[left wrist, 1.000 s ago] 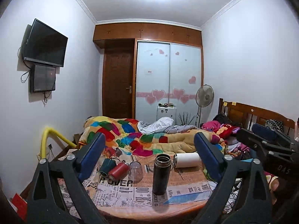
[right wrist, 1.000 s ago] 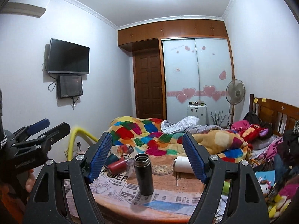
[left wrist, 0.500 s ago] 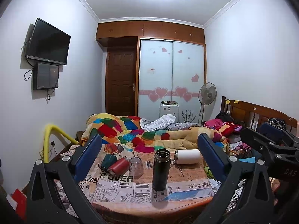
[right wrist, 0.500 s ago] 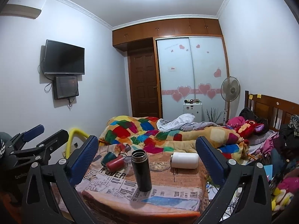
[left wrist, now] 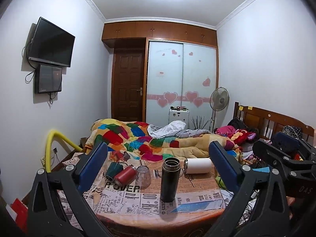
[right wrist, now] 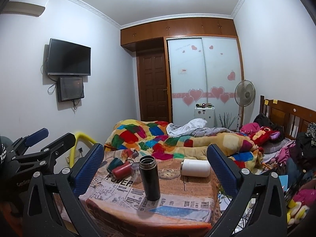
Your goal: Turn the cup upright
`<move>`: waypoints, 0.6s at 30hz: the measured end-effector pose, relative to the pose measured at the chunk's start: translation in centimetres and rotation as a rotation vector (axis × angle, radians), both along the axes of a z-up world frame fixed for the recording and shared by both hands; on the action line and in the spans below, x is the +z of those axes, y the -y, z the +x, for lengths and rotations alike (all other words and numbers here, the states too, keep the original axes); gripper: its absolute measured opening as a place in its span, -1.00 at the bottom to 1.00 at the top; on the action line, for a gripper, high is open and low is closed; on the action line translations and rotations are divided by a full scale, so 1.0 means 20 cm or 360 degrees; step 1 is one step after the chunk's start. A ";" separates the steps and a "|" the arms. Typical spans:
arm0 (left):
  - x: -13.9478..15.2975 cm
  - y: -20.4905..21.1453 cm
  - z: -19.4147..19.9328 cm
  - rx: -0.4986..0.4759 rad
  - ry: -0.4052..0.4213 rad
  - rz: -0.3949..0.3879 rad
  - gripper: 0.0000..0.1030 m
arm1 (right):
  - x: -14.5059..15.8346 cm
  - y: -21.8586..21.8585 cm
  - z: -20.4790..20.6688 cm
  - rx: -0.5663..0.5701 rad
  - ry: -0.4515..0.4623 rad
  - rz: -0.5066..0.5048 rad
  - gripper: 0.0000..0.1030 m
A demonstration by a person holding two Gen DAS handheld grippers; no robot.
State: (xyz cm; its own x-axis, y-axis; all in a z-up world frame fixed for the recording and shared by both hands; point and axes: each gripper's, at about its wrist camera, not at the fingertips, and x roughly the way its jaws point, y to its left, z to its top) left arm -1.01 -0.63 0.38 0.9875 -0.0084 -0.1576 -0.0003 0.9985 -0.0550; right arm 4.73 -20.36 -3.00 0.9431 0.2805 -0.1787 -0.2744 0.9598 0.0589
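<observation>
Left wrist view shows our left gripper (left wrist: pixel 158 169) with its blue-padded fingers (left wrist: pixel 92 167) spread wide and nothing between them, held back from the table (left wrist: pixel 138 215) that fills the lower centre of the frame. A newspaper-print cloth (left wrist: pixel 126 197) covers the tabletop. Just below centre a black thermos (left wrist: pixel 169 179) stands upright with its mouth open. To its left lie a red cup (left wrist: pixel 125 175) and a dark green cup (left wrist: pixel 113 169), both on their sides and touching each other, and just right of the red one a clear glass (left wrist: pixel 143 175) sits mouth-down. Right of the thermos and farther back, a white cup (left wrist: pixel 198 165) lies on its side, mouth toward the thermos. At the right edge we see our right gripper (left wrist: pixel 284 154) from the side, apart from the table.

From the right wrist view, our right gripper (right wrist: pixel 156 167) is likewise wide open and empty, its pads (right wrist: pixel 221 169) framing the same table (right wrist: pixel 177 215). The black thermos (right wrist: pixel 149 177) stands at lower centre, the white cup (right wrist: pixel 195 167) lies to its right, the red cup (right wrist: pixel 121 170) and green cup (right wrist: pixel 114 163) to its left. A glass dish (right wrist: pixel 169 173) rests between thermos and white cup. Our left gripper (right wrist: pixel 39 140) shows at the left edge, and a patchwork blanket (right wrist: pixel 158 138) fills the bed behind.
</observation>
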 end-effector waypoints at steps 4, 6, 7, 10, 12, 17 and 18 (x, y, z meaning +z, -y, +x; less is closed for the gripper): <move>0.00 0.00 0.00 0.0002 0.0000 -0.0002 0.99 | 0.00 0.00 0.00 0.0001 -0.0001 -0.0003 1.00; -0.01 0.00 0.01 -0.0002 -0.0004 -0.0006 0.99 | 0.00 0.00 0.00 0.0004 -0.0001 -0.0006 1.00; -0.01 0.00 0.01 -0.0001 -0.0007 -0.0007 0.99 | 0.00 0.00 0.00 0.0004 -0.0001 -0.0006 1.00; -0.03 0.00 0.01 0.0003 -0.0009 -0.0010 0.99 | 0.00 0.00 -0.01 -0.0003 0.0003 -0.0010 1.00; -0.03 0.00 0.01 0.0005 -0.0010 -0.0012 0.99 | 0.00 0.00 -0.01 -0.0003 0.0007 -0.0016 1.00; -0.03 0.00 0.02 0.0003 -0.0009 -0.0012 0.99 | 0.00 0.01 -0.02 0.0002 0.0008 -0.0022 1.00; -0.03 0.00 0.02 0.0003 -0.0008 -0.0013 0.99 | 0.00 0.01 -0.02 0.0003 0.0008 -0.0022 1.00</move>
